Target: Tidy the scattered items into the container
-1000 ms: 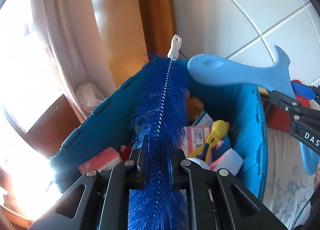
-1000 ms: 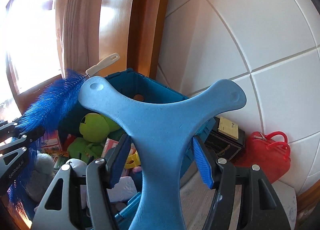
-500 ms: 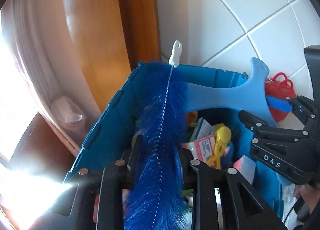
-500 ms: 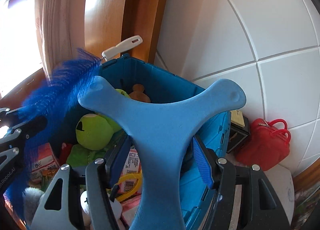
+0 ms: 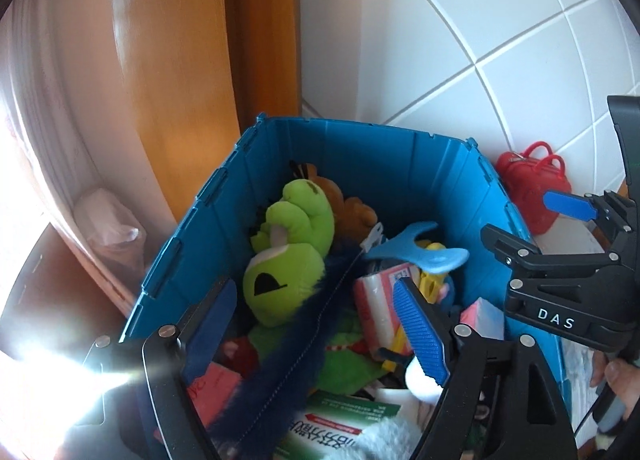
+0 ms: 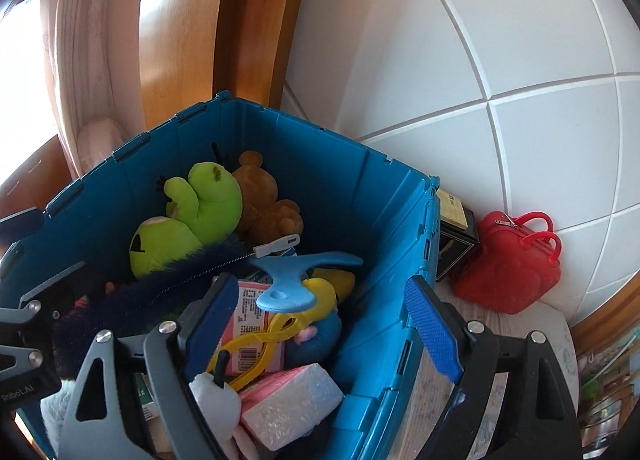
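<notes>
Blue container (image 6: 384, 196) stands in the corner against the tiled wall, filled well up with toys and cartons. Green plush (image 5: 288, 260) and brown plush (image 6: 260, 196) lie against its far wall. Blue bottle brush (image 5: 304, 324) lies slantwise across the heap inside, its white tip near the middle. Light-blue three-armed toy (image 6: 298, 280) rests on top of a pink carton and a yellow toy, inside the walls.

Left gripper (image 5: 316, 332): jaws spread wide, nothing between them, poised over the brush. Right gripper (image 6: 324, 324): jaws likewise wide apart and empty, straddling the container's near right wall.

Red bag (image 6: 508, 264) and a dark box (image 6: 456, 236) sit outside, just beside the container (whether these count as scattered items cannot be told).

Risks, as judged: the three-armed toy perches high on loose items and could slide or tip if the heap is jostled. A right jaw could catch the container wall on withdrawal and shift it. The brush's bristles could snag a left jaw and drag it back out.
</notes>
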### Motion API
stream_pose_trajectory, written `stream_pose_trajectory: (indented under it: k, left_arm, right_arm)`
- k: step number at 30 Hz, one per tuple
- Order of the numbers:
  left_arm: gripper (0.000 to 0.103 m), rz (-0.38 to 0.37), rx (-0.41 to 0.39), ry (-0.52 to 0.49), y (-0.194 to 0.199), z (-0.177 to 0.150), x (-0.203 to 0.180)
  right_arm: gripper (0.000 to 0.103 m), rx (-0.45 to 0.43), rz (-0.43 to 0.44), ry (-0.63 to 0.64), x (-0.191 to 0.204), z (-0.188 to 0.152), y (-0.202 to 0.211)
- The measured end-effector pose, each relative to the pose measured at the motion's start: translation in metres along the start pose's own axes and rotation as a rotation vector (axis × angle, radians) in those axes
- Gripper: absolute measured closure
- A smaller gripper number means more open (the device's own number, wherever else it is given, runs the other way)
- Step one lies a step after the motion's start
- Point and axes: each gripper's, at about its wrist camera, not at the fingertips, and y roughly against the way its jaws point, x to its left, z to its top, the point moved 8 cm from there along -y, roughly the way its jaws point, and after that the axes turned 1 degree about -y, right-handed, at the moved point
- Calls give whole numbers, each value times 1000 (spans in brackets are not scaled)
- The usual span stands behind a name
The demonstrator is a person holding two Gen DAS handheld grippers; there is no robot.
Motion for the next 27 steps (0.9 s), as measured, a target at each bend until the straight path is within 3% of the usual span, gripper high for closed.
stream_pose_trajectory:
  k: [7,10,11,12,19,27]
  left_arm:
    - [16,-10,-71,-10,55,-34,-22]
    - [7,0,-119,-7,86,-56,-40]
    - [1,7,-131,-4,95,-64,-47]
    - [1,14,-143,-1,105,-72,-54]
    - [1,29,-222,4,165,-135,-107]
    - [1,-15,-195,12,203,-199,-164]
  right_arm:
    - [18,-72,37,-5,-20,-43,67]
    - [15,-102,61,-24,-34,-72,99]
    - [10,-111,69,-28,-37,-83,109]
    - [5,-121,77,-31,-41,-93,119]
    - [0,-193,108,-76,-73,-172,193]
    - [0,-191,37,-161,-110,-259,235]
